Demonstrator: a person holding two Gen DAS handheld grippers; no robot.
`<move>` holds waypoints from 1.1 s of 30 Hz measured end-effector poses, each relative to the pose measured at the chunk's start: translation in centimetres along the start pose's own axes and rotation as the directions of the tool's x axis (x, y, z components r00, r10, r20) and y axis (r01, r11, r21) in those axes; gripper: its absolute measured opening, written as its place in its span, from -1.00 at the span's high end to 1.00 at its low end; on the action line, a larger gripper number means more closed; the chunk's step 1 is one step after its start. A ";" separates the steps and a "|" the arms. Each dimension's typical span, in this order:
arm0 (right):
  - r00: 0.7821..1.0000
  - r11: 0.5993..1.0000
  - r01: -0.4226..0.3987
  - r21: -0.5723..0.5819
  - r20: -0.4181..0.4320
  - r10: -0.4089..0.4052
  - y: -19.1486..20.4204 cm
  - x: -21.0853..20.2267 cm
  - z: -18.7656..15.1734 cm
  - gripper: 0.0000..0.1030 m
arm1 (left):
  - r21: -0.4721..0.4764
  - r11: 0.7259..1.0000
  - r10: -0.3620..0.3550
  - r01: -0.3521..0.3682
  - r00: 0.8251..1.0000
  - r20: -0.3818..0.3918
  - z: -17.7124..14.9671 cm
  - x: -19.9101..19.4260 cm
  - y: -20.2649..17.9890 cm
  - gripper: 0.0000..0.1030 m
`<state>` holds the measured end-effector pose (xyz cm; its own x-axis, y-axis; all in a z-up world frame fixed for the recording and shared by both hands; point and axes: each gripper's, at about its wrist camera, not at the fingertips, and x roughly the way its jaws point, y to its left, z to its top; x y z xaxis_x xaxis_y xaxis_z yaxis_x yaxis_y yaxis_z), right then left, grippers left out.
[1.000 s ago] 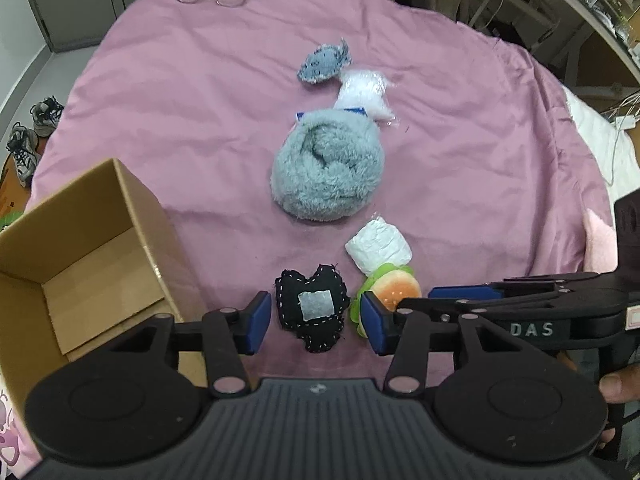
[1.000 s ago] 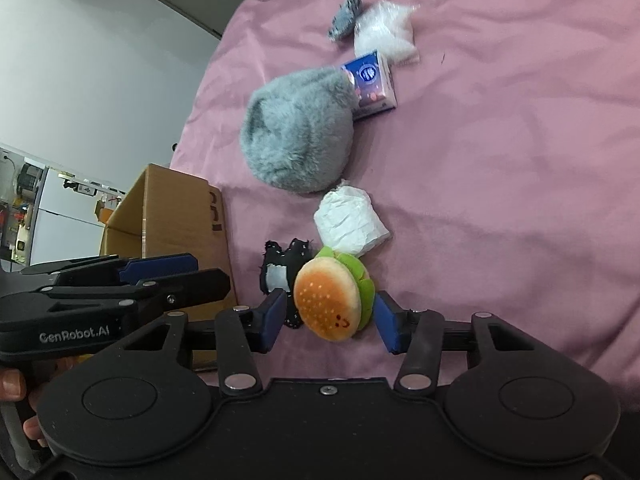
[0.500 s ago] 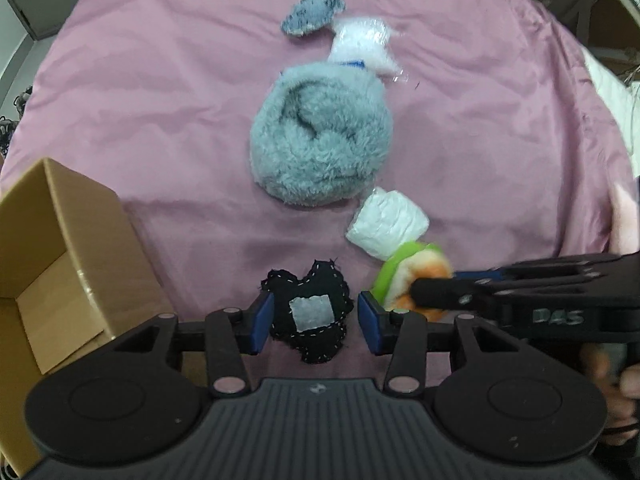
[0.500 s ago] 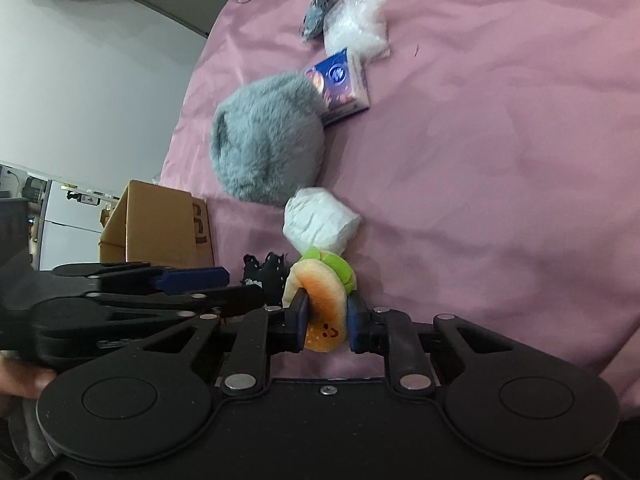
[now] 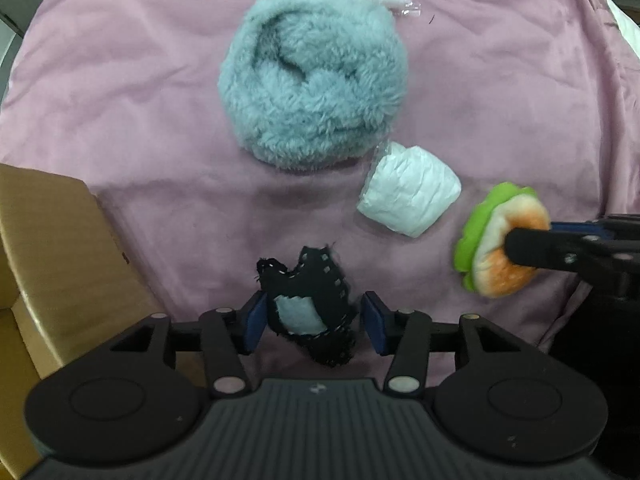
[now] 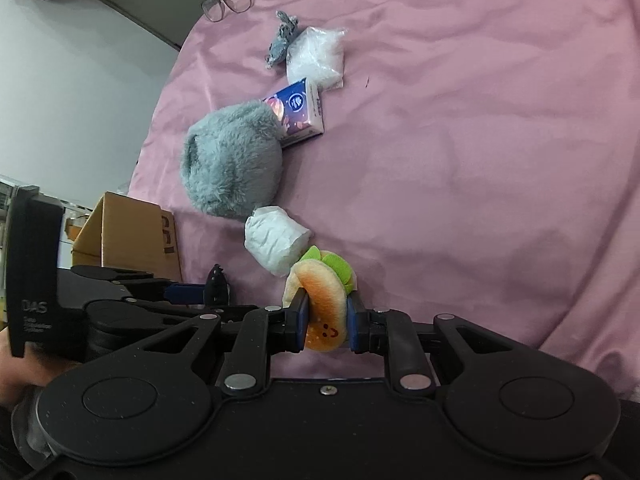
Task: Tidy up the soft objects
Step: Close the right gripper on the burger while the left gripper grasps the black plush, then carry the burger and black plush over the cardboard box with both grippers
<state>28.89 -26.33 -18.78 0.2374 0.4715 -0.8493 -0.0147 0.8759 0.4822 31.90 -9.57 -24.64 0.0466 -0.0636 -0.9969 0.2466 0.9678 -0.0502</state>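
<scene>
Plush burger (image 6: pixel 326 312) clamped between the blue pads of the right gripper (image 6: pixel 327 322), bun squashed narrow, smiley face toward the camera, green lettuce edge sticking out past the tips. In the left wrist view the burger (image 5: pixel 502 240) shows at the right, pinched by the black fingers, apparently raised a little off the pink sheet (image 5: pixel 120 100); contact hard to tell.

Black stitched patch toy (image 5: pixel 310 306) with a pale square on it sits between the jaws of the left gripper (image 5: pixel 314 320). Jaws at medium width, left pad at the toy's edge, right pad with a small gap; not squeezing it. Toy lies on the sheet.

White wrapped pack (image 5: pixel 408 192) just beyond, between the patch toy and the burger. Grey fluffy hat (image 5: pixel 314 80) behind it, nearly touching the pack. Blue tissue packet (image 6: pixel 298 114) tucked against the hat's far side. Clear bag of white stuffing (image 6: pixel 318 58) and small grey denim toy (image 6: pixel 282 38) further out, side by side. Glasses (image 6: pixel 228 2) at the sheet's far edge.

Cardboard box (image 5: pixel 48 264) open, at the left beside the left gripper.
</scene>
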 end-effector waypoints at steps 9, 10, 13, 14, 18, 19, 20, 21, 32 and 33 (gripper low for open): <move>0.998 0.999 0.035 -0.033 0.048 -0.033 2.0 -1.8 -0.7 0.63 | 0.016 1.000 -0.003 0.001 0.996 0.091 -1.0 -2.8 0.0 0.64; 0.998 0.999 0.036 -0.038 0.053 -0.034 2.3 -2.0 -0.7 0.63 | 0.014 1.000 -0.007 0.006 0.994 0.106 -1.3 -3.5 0.2 0.64; 0.997 0.997 0.038 -0.065 0.069 -0.034 3.7 -2.5 -1.0 0.63 | 0.010 1.000 -0.006 0.004 0.988 0.153 -2.1 -5.5 0.4 0.64; 0.997 0.996 0.039 -0.075 0.075 -0.034 4.2 -2.6 -1.0 0.63 | 0.007 1.000 -0.006 0.005 0.986 0.165 -2.4 -6.0 0.6 0.64; 0.995 0.993 0.041 -0.108 0.100 -0.030 5.8 -3.4 -1.1 0.63 | -0.020 1.000 -0.009 0.014 0.977 0.213 -3.9 -8.0 1.7 0.64; 0.994 0.992 0.041 -0.116 0.106 -0.029 6.2 -3.7 -1.1 0.63 | -0.030 0.999 -0.011 0.018 0.974 0.227 -4.3 -8.7 2.0 0.64; 0.993 0.991 0.042 -0.124 0.115 -0.027 6.7 -4.0 -1.2 0.63 | -0.040 0.999 -0.015 0.025 0.970 0.242 -4.7 -9.3 2.2 0.64; 0.992 0.991 0.042 -0.131 0.123 -0.026 7.1 -4.3 -1.2 0.63 | -0.047 0.998 -0.020 0.033 0.966 0.257 -5.1 -9.9 2.5 0.64; 0.980 0.976 0.055 -0.211 0.199 -0.012 12.2 -6.7 -1.8 0.63 | -0.099 0.994 -0.015 0.054 0.932 0.363 -9.0 -13.8 5.3 0.64; 0.979 0.974 0.056 -0.220 0.205 -0.010 12.7 -6.8 -1.8 0.63 | -0.104 0.993 -0.014 0.057 0.929 0.371 -9.4 -14.1 5.6 0.64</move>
<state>25.30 -18.25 -7.25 0.4312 0.4318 -0.7922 -0.2144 0.9019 0.3749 23.54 -0.97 -11.46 0.3988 -0.1631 -0.9024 0.1472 0.9827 -0.1126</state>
